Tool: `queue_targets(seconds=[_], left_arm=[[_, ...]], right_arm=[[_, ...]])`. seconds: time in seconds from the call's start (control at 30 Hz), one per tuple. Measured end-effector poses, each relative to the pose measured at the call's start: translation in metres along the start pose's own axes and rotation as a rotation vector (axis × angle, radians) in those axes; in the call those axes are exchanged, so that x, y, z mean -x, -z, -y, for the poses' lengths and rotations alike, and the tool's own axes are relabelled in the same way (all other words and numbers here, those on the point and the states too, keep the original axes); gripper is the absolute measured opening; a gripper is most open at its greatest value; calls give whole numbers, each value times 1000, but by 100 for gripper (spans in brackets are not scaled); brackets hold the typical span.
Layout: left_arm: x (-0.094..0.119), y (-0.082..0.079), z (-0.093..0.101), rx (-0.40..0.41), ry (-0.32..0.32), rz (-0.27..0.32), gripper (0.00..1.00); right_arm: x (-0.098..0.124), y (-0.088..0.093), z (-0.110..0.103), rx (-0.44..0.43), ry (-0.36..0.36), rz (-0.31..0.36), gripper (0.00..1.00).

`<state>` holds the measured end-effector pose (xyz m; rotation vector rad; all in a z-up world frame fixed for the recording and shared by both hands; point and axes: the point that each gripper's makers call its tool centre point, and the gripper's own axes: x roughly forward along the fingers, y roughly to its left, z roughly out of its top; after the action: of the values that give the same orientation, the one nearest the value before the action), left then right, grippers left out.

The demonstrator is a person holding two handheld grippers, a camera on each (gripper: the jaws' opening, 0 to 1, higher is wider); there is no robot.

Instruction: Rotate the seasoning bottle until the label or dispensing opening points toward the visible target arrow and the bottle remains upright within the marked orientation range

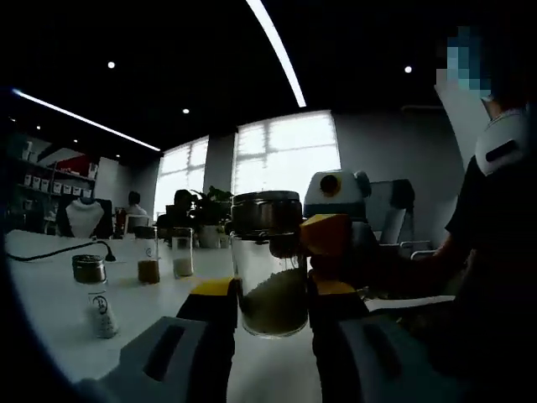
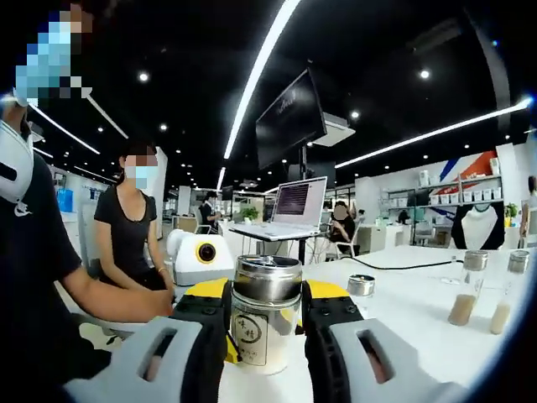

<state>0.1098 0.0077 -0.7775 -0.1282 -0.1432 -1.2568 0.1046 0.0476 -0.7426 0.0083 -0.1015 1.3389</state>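
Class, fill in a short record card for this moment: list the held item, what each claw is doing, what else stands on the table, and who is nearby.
Held item: seasoning bottle, upright, metal cap, greenish contents, label facing the right gripper view
Left claw: jaws closed on the bottle's glass body
Right claw: jaws closed on the same bottle from the opposite side
Table: white
Other items: small labelled jar, two spice bottles, a loose metal lid, black cable
Background: open laptop on a stand
People: a seated person in a black top
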Motion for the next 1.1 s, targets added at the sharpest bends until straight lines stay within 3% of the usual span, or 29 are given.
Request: queue_targets(seconds=[0.07,0.17,0.23,0.27,0.33,0.4,0.43,0.5,0.63,0.73,0.83,0.9,1.0,1.1], left_arm=[[-1,1,0,-11,-3,-10,35],[-5,0,-6,-39,-55,-12,35],[-7,-3,-12,-33,-115,2,36],[-8,-5,-19,-59,-188,3,35],[-9,-4,-24,-92,-259,-11,35],[-10,-2,-31,-215,-349,-52,35],[-10,-1,-33,-235,-367,-66,35],[-11,5,-38,-310,-430,-120,35],[-6,11,-42,-239,-410,-118,34],[-1,13,-40,-182,-360,-111,34],[1,9,-31,-123,-255,-69,34],[3,8,-30,-129,-234,-65,34],[2,8,-32,-136,-254,-57,34],[-1,10,-35,-140,-276,-58,34]], right_arm=[[-1,1,-2,29,14,-11,32],[-2,0,6,82,106,-9,31],[-1,-3,13,82,180,22,31],[1,-4,20,86,243,32,31],[6,-4,33,68,364,53,31],[9,-2,42,69,433,60,31],[10,-1,43,66,446,59,31],[8,4,45,31,457,63,31],[6,13,46,41,445,10,32],[2,16,44,55,367,-32,32],[0,12,38,59,278,-45,33],[-2,12,35,40,221,-72,33],[-3,13,39,4,235,-84,33],[-4,13,40,71,254,-78,32]])
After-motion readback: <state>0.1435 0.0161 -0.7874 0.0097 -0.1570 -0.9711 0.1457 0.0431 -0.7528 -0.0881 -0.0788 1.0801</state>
